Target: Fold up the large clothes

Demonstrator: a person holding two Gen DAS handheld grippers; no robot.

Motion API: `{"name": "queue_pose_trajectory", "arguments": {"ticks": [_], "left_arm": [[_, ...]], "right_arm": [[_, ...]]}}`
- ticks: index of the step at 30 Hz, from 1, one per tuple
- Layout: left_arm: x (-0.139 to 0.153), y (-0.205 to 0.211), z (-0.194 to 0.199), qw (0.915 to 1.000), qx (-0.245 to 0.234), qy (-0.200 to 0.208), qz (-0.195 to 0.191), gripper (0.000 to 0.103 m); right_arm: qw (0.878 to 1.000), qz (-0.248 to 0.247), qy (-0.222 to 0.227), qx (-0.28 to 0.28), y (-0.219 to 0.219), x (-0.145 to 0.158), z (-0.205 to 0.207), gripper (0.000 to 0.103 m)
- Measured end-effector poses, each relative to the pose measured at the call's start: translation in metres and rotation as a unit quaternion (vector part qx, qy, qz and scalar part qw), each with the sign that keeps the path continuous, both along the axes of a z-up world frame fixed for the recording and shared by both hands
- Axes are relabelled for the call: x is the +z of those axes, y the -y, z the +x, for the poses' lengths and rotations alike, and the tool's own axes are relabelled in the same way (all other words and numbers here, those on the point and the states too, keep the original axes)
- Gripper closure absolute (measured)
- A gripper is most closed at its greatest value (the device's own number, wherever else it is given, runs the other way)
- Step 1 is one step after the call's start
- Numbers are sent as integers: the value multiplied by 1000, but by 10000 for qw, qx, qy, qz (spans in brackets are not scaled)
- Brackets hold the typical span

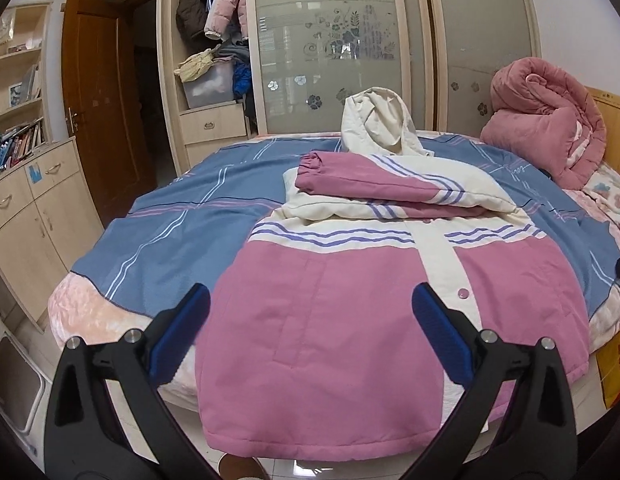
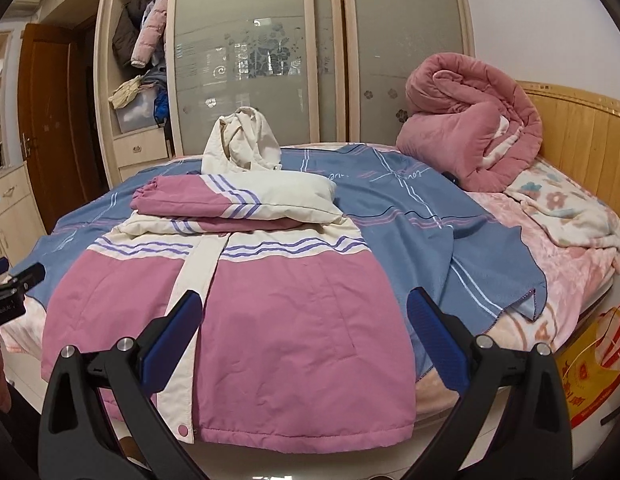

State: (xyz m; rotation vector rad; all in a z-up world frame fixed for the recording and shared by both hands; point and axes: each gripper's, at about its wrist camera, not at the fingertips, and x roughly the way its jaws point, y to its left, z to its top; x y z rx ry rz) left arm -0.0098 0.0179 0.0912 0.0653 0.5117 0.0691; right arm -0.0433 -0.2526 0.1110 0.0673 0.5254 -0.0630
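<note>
A pink and cream padded jacket (image 1: 350, 320) lies front up on the bed, its hem hanging over the near edge. Both sleeves (image 1: 370, 184) are folded across the chest, and the cream hood (image 1: 378, 124) stands up at the far end. The jacket also shows in the right wrist view (image 2: 290, 320), with its sleeves (image 2: 238, 200) and hood (image 2: 242, 140). My left gripper (image 1: 310, 320) is open and empty above the hem's left half. My right gripper (image 2: 304, 320) is open and empty above the hem's right half. The left gripper's tip (image 2: 18, 280) shows at the right wrist view's left edge.
The bed carries a blue striped blanket (image 1: 182, 232) and a rolled pink quilt (image 1: 550, 128) by the wooden headboard (image 2: 582, 132). A wardrobe with frosted sliding doors (image 1: 330, 48) stands behind. A brown door (image 1: 98, 112) and cabinets (image 1: 26, 216) are at left. A yellow bag (image 2: 590, 368) sits at right.
</note>
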Motion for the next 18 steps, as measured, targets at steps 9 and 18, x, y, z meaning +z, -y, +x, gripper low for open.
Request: {"name": "queue_pose_trajectory", "arguments": {"ticks": [9,18], "left_arm": [[0,1,-1,10000,-5,-20,-39,2],[-1,2,-2,10000,-43,-34,-39,2]], "right_arm": [[10000,-76,-13,-7,-3,-1,2,1],[10000,-78,-32,-1,-5,-3,3,1]]}}
